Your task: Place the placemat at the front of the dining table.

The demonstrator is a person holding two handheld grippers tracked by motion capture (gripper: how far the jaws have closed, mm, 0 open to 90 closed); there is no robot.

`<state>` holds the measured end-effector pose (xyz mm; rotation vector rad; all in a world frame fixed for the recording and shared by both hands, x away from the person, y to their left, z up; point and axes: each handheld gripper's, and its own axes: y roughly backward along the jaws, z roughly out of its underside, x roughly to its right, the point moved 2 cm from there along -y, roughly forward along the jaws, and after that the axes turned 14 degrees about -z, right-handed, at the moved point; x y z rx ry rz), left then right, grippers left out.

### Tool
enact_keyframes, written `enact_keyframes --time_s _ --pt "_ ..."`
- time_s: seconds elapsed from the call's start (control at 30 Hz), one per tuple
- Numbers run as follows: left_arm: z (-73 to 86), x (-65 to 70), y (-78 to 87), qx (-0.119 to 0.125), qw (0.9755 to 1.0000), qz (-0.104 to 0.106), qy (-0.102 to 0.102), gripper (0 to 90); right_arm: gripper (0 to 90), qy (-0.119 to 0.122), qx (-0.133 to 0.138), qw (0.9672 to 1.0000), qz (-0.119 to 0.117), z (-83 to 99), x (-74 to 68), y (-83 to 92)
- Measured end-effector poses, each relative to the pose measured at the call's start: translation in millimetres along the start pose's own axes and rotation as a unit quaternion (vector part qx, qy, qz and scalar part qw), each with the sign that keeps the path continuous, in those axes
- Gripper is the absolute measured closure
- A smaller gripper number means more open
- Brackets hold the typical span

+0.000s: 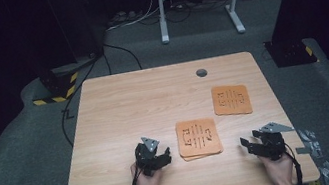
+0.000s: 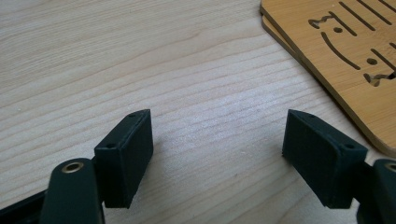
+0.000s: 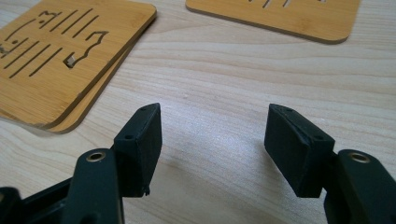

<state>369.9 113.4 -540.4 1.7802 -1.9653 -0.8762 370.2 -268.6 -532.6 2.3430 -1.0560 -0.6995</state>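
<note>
Left gripper (image 1: 160, 155): jaws spread wide, nothing between them, resting low over bare table just beside the left edge of the coaster stack; likely parked there to come at that edge sideways.
Right gripper (image 1: 251, 144): jaws equally wide and empty, near the table's front right, a little apart from the stack's right side; pointed back toward the stack, judging by the right gripper view.
Coaster stack (image 1: 199, 139): two square bamboo coasters with cut-out slots, lying flat near the front centre between both grippers; top one slightly askew, so a sliver of the lower one peeks out at the front edge, giving a lip to catch.
Single coaster (image 1: 231, 99): same pattern, flat, farther back and to the right, well apart from the stack; probably a set-down spot or a piece to collect.
Wooden table (image 1: 143, 101): otherwise bare, leaving room to slide.
Step in hand: approach, no grasp made yet.
</note>
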Motion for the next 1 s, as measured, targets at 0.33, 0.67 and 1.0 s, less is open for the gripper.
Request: enact_keyframes --time_s 0.33,0.67,1.0 --pt "0.0 0.0 0.0 0.000 1.0000 0.000 0.000 24.4 35.5 0.006 -0.009 0.9999 0.009 0.0 -1.2 -3.4" --pt "0.1 0.0 0.0 0.000 1.0000 0.000 0.000 24.5 30.5 0.048 -0.041 0.9977 0.024 -0.1 -6.5 -8.2" --pt "0.0 0.0 0.0 0.000 1.0000 0.000 0.000 24.4 25.4 0.051 -0.048 0.9975 0.014 0.0 -7.0 -9.0"
